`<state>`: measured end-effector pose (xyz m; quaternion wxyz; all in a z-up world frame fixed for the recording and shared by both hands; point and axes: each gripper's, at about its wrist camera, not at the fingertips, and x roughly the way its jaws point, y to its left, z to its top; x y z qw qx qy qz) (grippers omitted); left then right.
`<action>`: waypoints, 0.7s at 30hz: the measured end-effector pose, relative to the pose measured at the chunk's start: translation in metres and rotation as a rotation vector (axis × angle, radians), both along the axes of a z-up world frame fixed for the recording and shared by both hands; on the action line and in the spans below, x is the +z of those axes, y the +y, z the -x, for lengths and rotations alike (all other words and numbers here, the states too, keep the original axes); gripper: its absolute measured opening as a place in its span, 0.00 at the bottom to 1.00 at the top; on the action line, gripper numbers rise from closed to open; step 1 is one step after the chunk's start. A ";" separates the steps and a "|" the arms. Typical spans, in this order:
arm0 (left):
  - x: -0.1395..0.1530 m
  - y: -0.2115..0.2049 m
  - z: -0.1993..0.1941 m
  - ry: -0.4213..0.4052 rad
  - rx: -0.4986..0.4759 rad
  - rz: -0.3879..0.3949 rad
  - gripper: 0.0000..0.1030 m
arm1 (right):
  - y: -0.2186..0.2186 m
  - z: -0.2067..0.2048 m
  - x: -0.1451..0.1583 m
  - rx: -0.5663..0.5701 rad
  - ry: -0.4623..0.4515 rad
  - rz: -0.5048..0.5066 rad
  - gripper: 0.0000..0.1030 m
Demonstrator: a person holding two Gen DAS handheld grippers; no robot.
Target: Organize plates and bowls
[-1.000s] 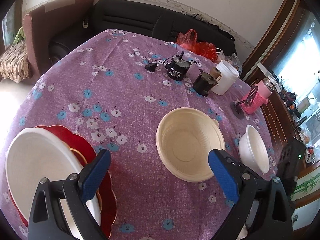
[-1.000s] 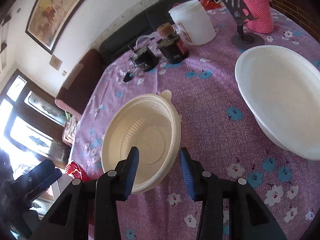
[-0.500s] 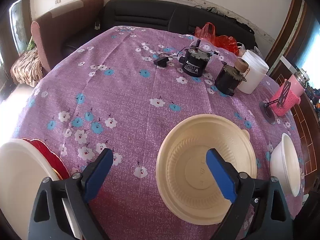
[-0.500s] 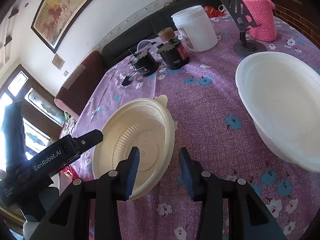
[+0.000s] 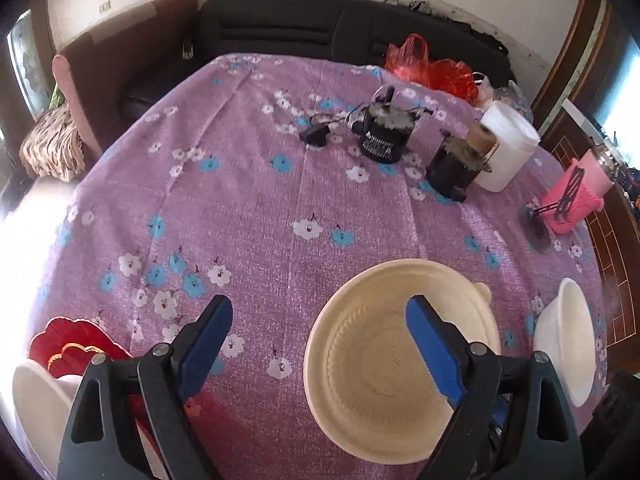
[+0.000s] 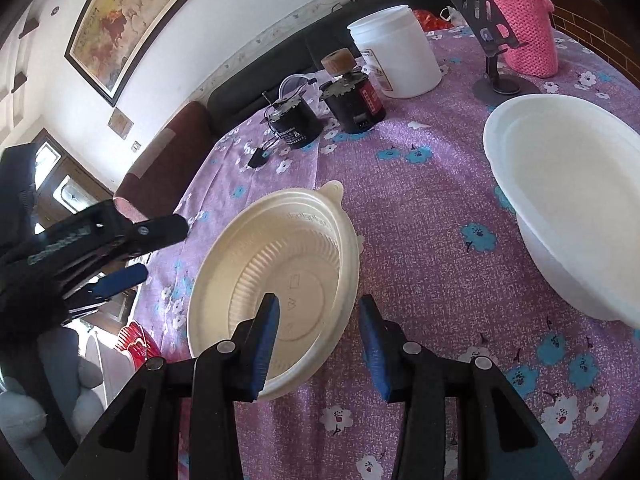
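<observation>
The right tongs [image 6: 318, 342], half open, straddle the near rim of the cream ribbed plastic bowl [image 6: 280, 280] near the worktop's [image 6: 420, 208] front edge, so closing on it seems next, while the left tongs [image 5: 320, 344] hang wide.

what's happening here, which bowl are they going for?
The right hand-held gripper is open, straddling the near rim of the cream bowl, not clamped yet. The left hand-held gripper is open wide above the same bowl. The white bowl sits untouched; a white plate lies on a red plate.
</observation>
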<state>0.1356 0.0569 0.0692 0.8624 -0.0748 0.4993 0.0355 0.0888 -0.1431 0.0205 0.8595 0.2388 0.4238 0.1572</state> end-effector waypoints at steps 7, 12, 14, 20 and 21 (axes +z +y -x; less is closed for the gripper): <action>-0.028 -0.013 -0.013 0.093 -0.058 -0.024 0.63 | 0.001 -0.004 -0.006 0.012 0.018 -0.018 0.41; -0.035 -0.029 -0.012 0.122 -0.114 -0.049 0.39 | 0.001 -0.008 -0.014 0.005 0.043 -0.021 0.30; -0.035 -0.029 -0.010 0.118 -0.108 -0.053 0.28 | -0.002 -0.008 -0.014 -0.007 0.043 -0.026 0.28; -0.016 -0.032 0.008 0.048 -0.111 -0.052 0.26 | -0.008 -0.005 -0.007 -0.041 0.016 -0.007 0.20; -0.011 -0.032 0.013 0.031 -0.111 -0.046 0.26 | -0.008 -0.002 -0.003 -0.046 -0.001 0.002 0.20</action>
